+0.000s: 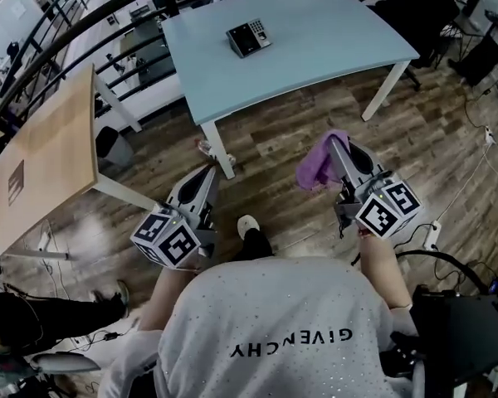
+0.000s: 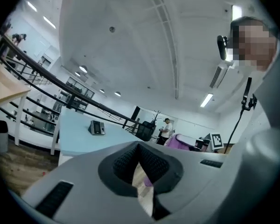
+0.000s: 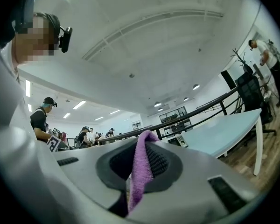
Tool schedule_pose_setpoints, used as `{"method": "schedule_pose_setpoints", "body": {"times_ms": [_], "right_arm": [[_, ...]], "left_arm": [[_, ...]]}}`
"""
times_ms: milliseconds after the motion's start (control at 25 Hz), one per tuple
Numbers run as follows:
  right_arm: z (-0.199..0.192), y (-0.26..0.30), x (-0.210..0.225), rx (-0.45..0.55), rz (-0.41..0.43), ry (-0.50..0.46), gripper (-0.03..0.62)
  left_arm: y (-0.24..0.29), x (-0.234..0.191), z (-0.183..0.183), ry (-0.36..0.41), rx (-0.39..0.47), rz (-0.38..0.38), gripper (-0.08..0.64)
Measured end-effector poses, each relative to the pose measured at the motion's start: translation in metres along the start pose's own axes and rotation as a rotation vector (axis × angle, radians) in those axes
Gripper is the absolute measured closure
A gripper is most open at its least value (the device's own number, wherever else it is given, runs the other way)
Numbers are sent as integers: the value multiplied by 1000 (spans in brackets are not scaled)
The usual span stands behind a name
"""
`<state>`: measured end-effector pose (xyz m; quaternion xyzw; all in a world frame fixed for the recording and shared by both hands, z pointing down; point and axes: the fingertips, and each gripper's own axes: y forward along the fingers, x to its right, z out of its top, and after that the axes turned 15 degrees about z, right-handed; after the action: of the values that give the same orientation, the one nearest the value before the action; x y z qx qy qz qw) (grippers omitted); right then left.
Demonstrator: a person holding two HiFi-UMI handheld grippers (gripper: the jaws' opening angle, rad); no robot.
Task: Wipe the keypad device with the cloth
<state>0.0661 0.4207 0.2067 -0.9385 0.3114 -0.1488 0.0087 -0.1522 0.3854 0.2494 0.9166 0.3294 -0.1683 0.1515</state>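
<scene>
Two grippers hang well short of the table [image 1: 340,31]. Right gripper [image 1: 339,149] pinches the cloth [image 1: 319,166], which runs lengthwise between its jaws. Left gripper [image 1: 206,175] is closed, empty. Keypad [image 1: 249,37] lies far ahead, its long axis roughly crosswise.

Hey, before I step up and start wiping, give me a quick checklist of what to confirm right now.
1. Cloth gripped: ok. The purple cloth is pinched in the shut right claw.
2. Left claw free: ok. It is shut on nothing.
3. Keypad device located: ok. It lies on the blue table.
4. Device within reach: not ok. Both claws are over the floor, short of the table.
5. Smudges on the device: cannot tell, too small.
</scene>
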Motion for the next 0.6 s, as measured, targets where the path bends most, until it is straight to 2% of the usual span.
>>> {"method": "schedule_pose_setpoints", "body": {"times_ms": [120,320,480,600], "right_arm": [[15,44,26,20,22,18,578],[49,113,68,75,20,15,578],[58,165,93,52,15,-5,577],[50,198,111,0,13,-10,577]], "left_arm": [[39,-16,17,3,-32,-55,560],[92,-56,75,-30,1,-94,560],[128,-94,120,-16,42,-76,560],[156,-120,135,-24,54,-49,560]]}}
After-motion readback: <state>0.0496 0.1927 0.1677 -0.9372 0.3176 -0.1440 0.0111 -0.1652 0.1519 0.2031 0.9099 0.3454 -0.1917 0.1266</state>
